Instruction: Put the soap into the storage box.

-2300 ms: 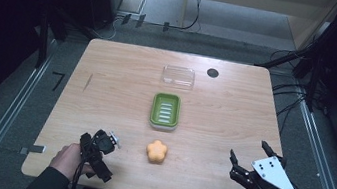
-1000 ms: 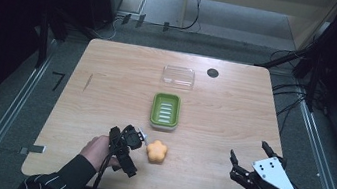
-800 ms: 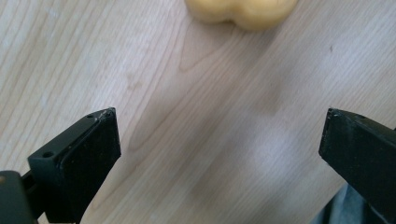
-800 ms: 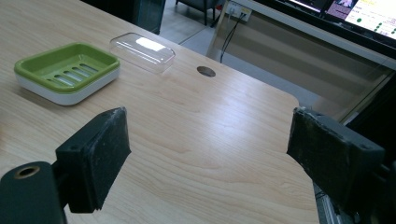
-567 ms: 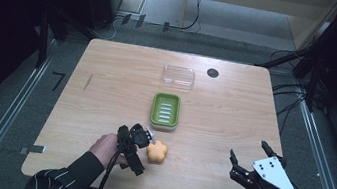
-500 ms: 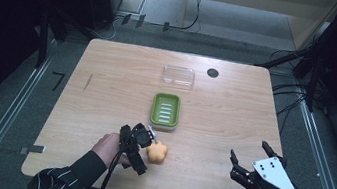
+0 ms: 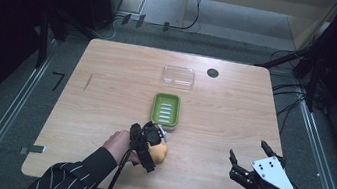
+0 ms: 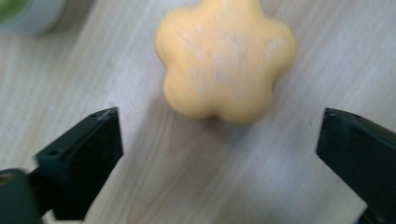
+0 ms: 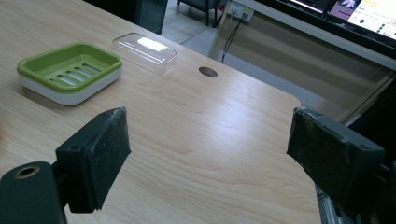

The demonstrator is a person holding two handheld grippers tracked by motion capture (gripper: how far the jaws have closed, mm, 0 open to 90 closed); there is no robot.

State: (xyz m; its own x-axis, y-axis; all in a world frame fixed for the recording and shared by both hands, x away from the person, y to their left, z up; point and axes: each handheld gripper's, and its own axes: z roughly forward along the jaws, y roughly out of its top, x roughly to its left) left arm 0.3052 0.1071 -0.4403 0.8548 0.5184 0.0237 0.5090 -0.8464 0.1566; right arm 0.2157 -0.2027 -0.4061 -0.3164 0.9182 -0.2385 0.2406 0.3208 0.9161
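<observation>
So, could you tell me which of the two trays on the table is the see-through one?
The clear lid at the far edge, beside the dark hole; the green soap dish nearer the person is opaque.

My yellow-orange flower-shaped soap, with 6 rounded lobes and a faintly speckled, possibly powdery top, lies flat on the wooden table. It sits near the front edge, just short of the green soap dish.

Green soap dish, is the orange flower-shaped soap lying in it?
No, the green soap dish is empty; the orange flower-shaped soap lies on the bare table.
</observation>
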